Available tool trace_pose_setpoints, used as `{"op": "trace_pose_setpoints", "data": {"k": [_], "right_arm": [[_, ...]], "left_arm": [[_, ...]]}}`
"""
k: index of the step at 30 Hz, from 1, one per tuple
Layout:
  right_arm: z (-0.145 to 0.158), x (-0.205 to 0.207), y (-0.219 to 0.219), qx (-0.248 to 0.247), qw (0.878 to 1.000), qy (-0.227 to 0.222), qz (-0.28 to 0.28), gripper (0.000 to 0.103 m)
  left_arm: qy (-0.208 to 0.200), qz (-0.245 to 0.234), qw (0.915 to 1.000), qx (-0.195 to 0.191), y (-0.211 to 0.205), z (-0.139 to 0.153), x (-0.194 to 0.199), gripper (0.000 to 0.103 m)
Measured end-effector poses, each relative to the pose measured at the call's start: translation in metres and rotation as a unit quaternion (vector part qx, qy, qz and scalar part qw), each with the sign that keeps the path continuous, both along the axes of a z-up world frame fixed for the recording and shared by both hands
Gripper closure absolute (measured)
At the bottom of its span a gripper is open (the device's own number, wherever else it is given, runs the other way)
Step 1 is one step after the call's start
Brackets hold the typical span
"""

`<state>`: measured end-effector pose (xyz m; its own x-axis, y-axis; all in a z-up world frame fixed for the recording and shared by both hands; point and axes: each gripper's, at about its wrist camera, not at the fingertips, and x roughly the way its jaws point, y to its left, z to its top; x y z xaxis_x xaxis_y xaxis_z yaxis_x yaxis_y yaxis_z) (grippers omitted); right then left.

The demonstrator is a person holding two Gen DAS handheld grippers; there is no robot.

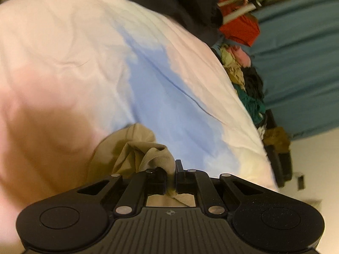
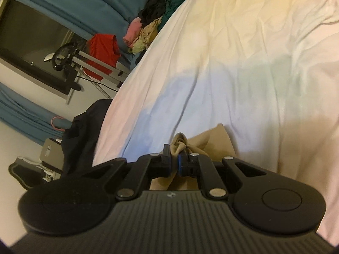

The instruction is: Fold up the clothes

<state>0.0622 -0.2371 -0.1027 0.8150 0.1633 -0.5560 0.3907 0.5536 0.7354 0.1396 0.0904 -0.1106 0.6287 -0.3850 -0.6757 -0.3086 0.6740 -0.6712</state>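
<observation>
Both the left gripper [image 1: 170,174] and the right gripper [image 2: 173,163] pinch bunched edges of a tan garment [image 1: 135,148] above the bed sheet [image 1: 84,53]. It looks light, soft and floppy; hold it by the corners.

Your left claw [image 1: 172,172] sits at 6 o'clock, the garment [image 1: 127,148] bunched at 7 on the bedsheet [image 1: 84,53]; the clothes pile [image 1: 247,84] lines the bed's edge at 3.
</observation>
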Motion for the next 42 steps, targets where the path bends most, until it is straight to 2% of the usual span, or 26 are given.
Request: {"op": "trace_pose_setpoints", "data": {"k": [3, 7, 10, 11, 12, 13, 14, 15, 16, 17, 20, 22, 23, 24, 27, 29, 33, 34, 37, 38, 42], "right_arm": [[-0.007, 0.008, -0.001, -0.003, 1.0, 0.005, 0.009, 0.092], [-0.009, 0.011, -0.001, -0.007, 1.0, 0.006, 0.024, 0.091], [-0.001, 0.006, -0.001, -0.01, 0.999, -0.009, 0.051, 0.091], [0.002, 0.003, -0.002, -0.009, 0.998, -0.015, 0.061, 0.091], [0.006, -0.001, -0.002, -0.009, 0.997, -0.025, 0.069, 0.088], [0.013, -0.007, -0.001, -0.008, 0.996, -0.041, 0.075, 0.084], [0.019, -0.012, -0.001, -0.007, 0.995, -0.057, 0.081, 0.064], [0.025, -0.018, -0.001, -0.008, 0.994, -0.075, 0.085, 0.033], [0.031, -0.026, 0.0, -0.01, 0.992, -0.097, 0.083, 0.02], [0.037, -0.034, 0.0, -0.013, 0.989, -0.12, 0.081, 0.011], [0.054, -0.05, 0.005, -0.034, 0.98, -0.166, 0.103, 0.012], [0.059, -0.054, 0.011, -0.062, 0.975, -0.175, 0.122, 0.012], [0.06, -0.053, 0.015, -0.078, 0.973, -0.167, 0.135, 0.016], [0.06, -0.052, 0.02, -0.094, 0.971, -0.16, 0.148, 0.036], [0.051, -0.038, 0.035, -0.148, 0.966, -0.111, 0.18, 0.062], [0.04, -0.026, 0.044, -0.185, 0.959, -0.087, 0.194, 0.069], [0.011, 0.013, 0.056, -0.266, 0.94, -0.037, 0.208, 0.069], [0.002, 0.021, 0.057, -0.268, 0.94, -0.026, 0.209, 0.07], [-0.019, 0.029, 0.055, -0.261, 0.942, -0.013, 0.211, 0.072], [-0.022, 0.028, 0.055, -0.263, 0.941, -0.014, 0.212, 0.072], [-0.014, 0.014, 0.056, -0.266, 0.94, -0.017, 0.215, 0.07]], "left_arm": [[-0.006, -0.011, 0.9997, 0.019, -0.005, -0.012, 0.019, 0.096], [-0.025, -0.041, 0.9984, 0.028, -0.008, -0.007, 0.016, 0.096], [-0.039, -0.063, 0.9966, 0.036, -0.011, -0.003, 0.013, 0.073], [-0.044, -0.071, 0.9958, 0.038, -0.012, -0.001, 0.012, 0.058], [-0.049, -0.078, 0.9949, 0.041, -0.013, 0.0, 0.011, 0.046], [-0.057, -0.092, 0.9932, 0.043, -0.014, 0.004, 0.008, 0.041], [-0.067, -0.103, 0.9908, 0.056, -0.018, 0.011, 0.004, 0.033], [-0.078, -0.115, 0.988, 0.069, -0.021, 0.017, -0.001, 0.028], [-0.091, -0.121, 0.9848, 0.085, -0.024, 0.023, -0.007, 0.025], [-0.109, -0.127, 0.98, 0.107, -0.027, 0.03, -0.015, 0.021], [-0.157, -0.138, 0.9634, 0.168, -0.038, 0.047, -0.034, 0.017], [-0.174, -0.15, 0.9547, 0.189, -0.043, 0.051, -0.042, 0.012], [-0.18, -0.156, 0.9509, 0.198, -0.046, 0.051, -0.046, 0.012], [-0.181, -0.162, 0.9487, 0.203, -0.048, 0.05, -0.047, 0.012], [-0.17, -0.17, 0.9434, 0.228, -0.052, 0.039, -0.042, 0.012], [-0.164, -0.176, 0.9381, 0.249, -0.054, 0.028, -0.037, 0.012], [-0.145, -0.183, 0.9291, 0.287, -0.056, 0.001, -0.021, 0.012], [-0.14, -0.183, 0.9272, 0.296, -0.057, -0.006, -0.017, 0.012], [-0.124, -0.183, 0.9286, 0.298, -0.057, -0.02, -0.009, 0.012], [-0.124, -0.183, 0.9293, 0.296, -0.057, -0.022, -0.008, 0.012], [-0.132, -0.189, 0.9225, 0.31, -0.061, -0.017, -0.014, 0.012]]}}
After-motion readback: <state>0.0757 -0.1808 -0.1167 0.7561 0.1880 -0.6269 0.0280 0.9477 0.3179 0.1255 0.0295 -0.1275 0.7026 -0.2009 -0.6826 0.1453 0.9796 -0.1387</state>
